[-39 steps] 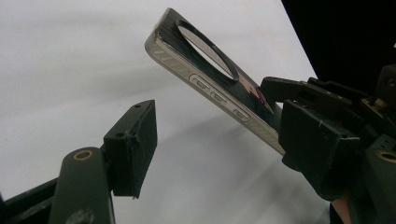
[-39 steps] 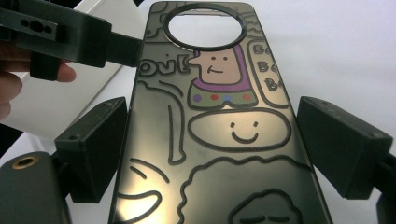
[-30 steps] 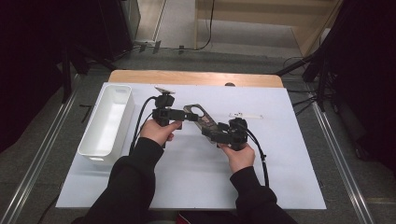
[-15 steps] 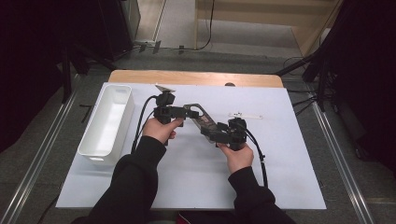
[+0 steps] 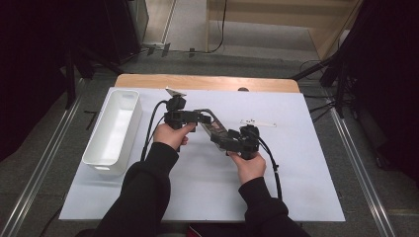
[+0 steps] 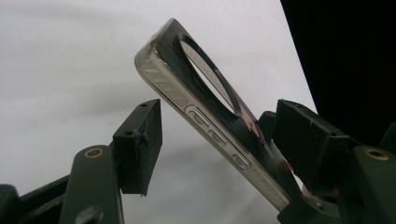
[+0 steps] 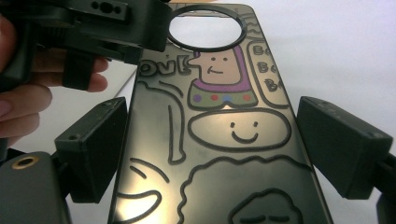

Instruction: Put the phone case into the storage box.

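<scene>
Above a white tabletop (image 5: pixel 207 197), a dark, cartoon-printed phone case with a round camera cut-out (image 7: pixel 219 135) hangs between two hand-held grippers, right of a white plastic bin (image 5: pixel 114 129). The right gripper (image 5: pixel 228 142) pinches the case's lower end. The left gripper (image 6: pixel 215 140), jaws spread and just closing, brackets the case's top edge; centring both pads first should steady the handover.

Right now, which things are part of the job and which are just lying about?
In the job: phone case, held in the right gripper; left gripper, whose jaws have just been closing around the case, one pad not yet touching.
Lying about: white bin; small white strip.
</scene>
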{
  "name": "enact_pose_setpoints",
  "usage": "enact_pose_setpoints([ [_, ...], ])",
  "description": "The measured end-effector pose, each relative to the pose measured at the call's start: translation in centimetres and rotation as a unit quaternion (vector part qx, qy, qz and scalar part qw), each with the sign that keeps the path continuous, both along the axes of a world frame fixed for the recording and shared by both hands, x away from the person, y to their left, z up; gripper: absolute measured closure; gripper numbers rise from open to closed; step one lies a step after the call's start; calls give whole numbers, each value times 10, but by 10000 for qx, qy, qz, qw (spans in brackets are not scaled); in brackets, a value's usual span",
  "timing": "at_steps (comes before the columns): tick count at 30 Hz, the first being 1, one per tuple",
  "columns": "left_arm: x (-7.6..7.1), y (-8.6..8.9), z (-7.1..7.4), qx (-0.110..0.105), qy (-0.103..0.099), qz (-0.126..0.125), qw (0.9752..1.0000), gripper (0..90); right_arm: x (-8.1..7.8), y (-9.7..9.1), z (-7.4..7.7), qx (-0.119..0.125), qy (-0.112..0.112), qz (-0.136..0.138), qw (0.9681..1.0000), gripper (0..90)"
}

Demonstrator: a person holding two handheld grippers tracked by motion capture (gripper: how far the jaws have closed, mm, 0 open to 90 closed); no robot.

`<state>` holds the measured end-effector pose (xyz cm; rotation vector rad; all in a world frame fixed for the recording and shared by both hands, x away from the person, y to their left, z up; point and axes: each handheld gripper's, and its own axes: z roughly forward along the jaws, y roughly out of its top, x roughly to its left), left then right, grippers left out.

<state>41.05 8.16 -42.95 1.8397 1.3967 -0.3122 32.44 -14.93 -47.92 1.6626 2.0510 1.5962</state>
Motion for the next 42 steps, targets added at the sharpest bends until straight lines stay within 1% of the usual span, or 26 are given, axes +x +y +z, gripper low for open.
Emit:
enact_pose_setpoints([
  [4, 1, -1, 0, -53, 9, 46, 10000, 326, 0, 0, 0, 48, -33, -76, 10000, 107],
  [7, 2, -1, 0, -44, 19, 46, 10000, 327, -1, 1, 0, 92, 28, -75, 9999, 107],
  [9, 2, -1, 0, -28, 4, 81, 10000, 354, -1, 2, 0, 102, 32, -85, 9999, 107],
  [10, 2, -1, 1, -46, -2, 106, 9999, 355, -1, 2, 0, 97, 33, -104, 9999, 107],
  [12, 3, 1, 1, -114, 62, 128, 9998, 355, -1, 2, -1, 133, 15, -108, 9999, 107],
  [14, 4, 1, 1, -135, 65, 174, 9997, 356, -1, 2, -1, 156, 20, -115, 9998, 107],
  [15, 4, 1, 1, -138, 57, 191, 9997, 382, -1, 2, -1, 161, 15, -120, 9998, 107],
  [16, 4, 2, 1, -162, 65, 199, 9996, 384, -1, 3, -1, 174, 26, -123, 9998, 107],
  [19, 5, 1, 1, -209, 141, 230, 9994, 386, -1, 4, -1, 160, 0, -119, 9998, 107],
  [20, 6, 1, 1, -265, 186, 276, 9991, 386, -1, 5, -1, 168, 10, -125, 9998, 107],
  [22, 6, 1, 0, -315, 240, 277, 9988, 389, -1, 5, -1, 172, 7, -133, 9998, 107],
  [23, 6, 1, 0, -330, 246, 276, 9988, 434, -1, 5, -1, 186, 3, -131, 9997, 107],
  [24, 6, 0, 0, -340, 262, 274, 9987, 454, -1, 6, -1, 193, -12, -129, 9997, 107],
  [25, 6, 0, 0, -338, 264, 278, 9987, 455, -1, 6, -1, 204, -12, -134, 9997, 107],
  [27, 6, 0, 1, -321, 224, 256, 9989, 503, -1, 7, -1, 203, -2, -144, 9997, 107],
  [29, 6, 0, 0, -322, 240, 262, 9988, 522, -1, 7, -1, 199, -28, -153, 9997, 107],
  [31, 6, 0, 1, -296, 199, 268, 9990, 537, -2, 7, -1, 194, -45, -161, 9997, 107],
  [34, 6, 0, 0, -328, 229, 269, 9988, 550, -2, 7, -1, 211, -52, -174, 9996, 107],
  [35, 6, 0, 0, -324, 226, 286, 9988, 567, -2, 7, -1, 204, -50, -174, 9996, 107],
  [37, 7, 0, 0, -349, 241, 252, 9988, 571, -2, 7, -1, 200, -61, -194, 9996, 107],
  [38, 6, 0, 0, -342, 219, 261, 9988, 571, -2, 7, -1, 200, -61, -204, 9996, 107],
  [39, 6, 1, 0, -337, 195, 274, 9989, 597, -2, 7, -1, 200, -67, -207, 9996, 107],
  [42, 7, 1, -2, -364, 269, 239, 9987, 609, -2, 8, -2, 193, -88, -203, 9996, 107],
])
